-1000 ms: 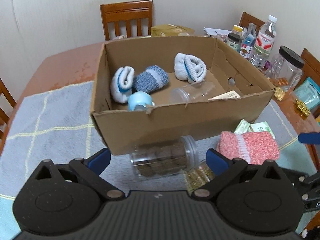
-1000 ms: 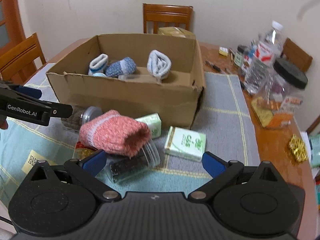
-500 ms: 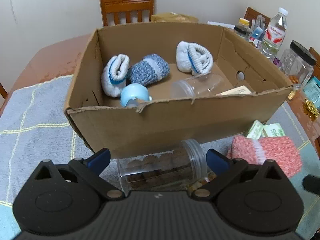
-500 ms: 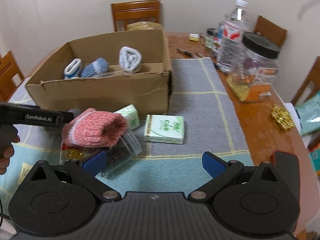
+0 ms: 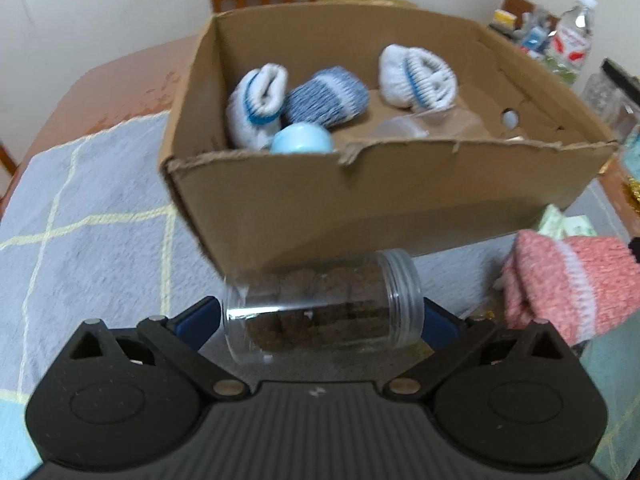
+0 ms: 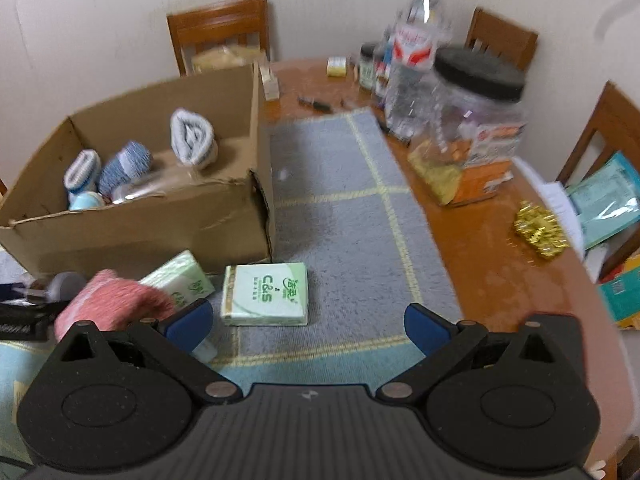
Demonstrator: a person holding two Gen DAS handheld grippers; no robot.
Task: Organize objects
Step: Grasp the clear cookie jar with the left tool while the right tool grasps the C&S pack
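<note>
A clear plastic jar (image 5: 322,304) of brown pieces lies on its side in front of the cardboard box (image 5: 360,208). My left gripper (image 5: 320,322) is open with its blue fingertips at either end of the jar; I cannot tell if they touch it. The box holds rolled socks (image 5: 328,96), a light blue ball (image 5: 301,139) and an empty clear jar (image 5: 424,122). A pink sock roll (image 5: 568,284) lies to the right. My right gripper (image 6: 308,322) is open and empty over the mat, just in front of a green tissue pack (image 6: 266,294).
A second tissue pack (image 6: 180,282) leans by the box (image 6: 132,228). On the bare table to the right stand a water bottle (image 6: 416,52), a black-lidded jar (image 6: 472,128), small bottles, a gold ornament (image 6: 538,230) and packets. Wooden chairs ring the table.
My left gripper has moved forward and down, and the jar now lies between its fingertips. My right gripper has swung right, away from the pink sock, toward the tissue pack.
</note>
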